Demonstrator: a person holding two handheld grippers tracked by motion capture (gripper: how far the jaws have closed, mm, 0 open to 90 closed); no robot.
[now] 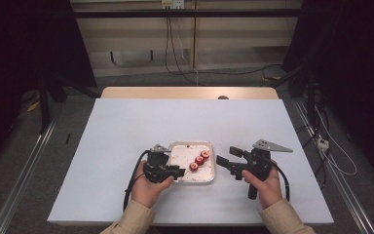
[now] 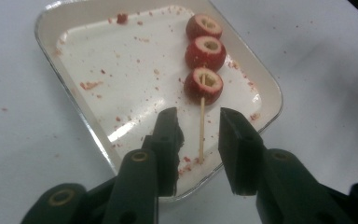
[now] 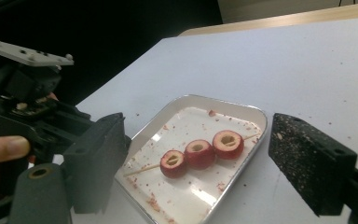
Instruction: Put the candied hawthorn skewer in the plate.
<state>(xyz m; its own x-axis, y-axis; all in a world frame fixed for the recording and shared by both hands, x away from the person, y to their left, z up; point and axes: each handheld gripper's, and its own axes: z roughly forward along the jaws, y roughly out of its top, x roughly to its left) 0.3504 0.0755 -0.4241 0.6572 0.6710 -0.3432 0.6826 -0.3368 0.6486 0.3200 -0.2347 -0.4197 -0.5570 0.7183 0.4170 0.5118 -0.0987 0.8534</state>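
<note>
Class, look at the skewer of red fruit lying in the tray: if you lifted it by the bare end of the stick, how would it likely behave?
The skewer is thin, so it would probably flex and sag toward the three fruit pieces. Their cored, round shape suggests they might spin or slide along it. Crumbs across the tray hint the fruit sheds bits easily.

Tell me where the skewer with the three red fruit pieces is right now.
The skewer lies in the metal tray at mid-table in the high view, its bare end between the open jaws of the left hand-held gripper, untouched.

A lab rig, this: black curtains (image 1: 24,44) flank the white table (image 1: 126,126), cables (image 1: 175,53) trail from a wall socket (image 1: 172,4), floor rails (image 1: 24,170).
</note>
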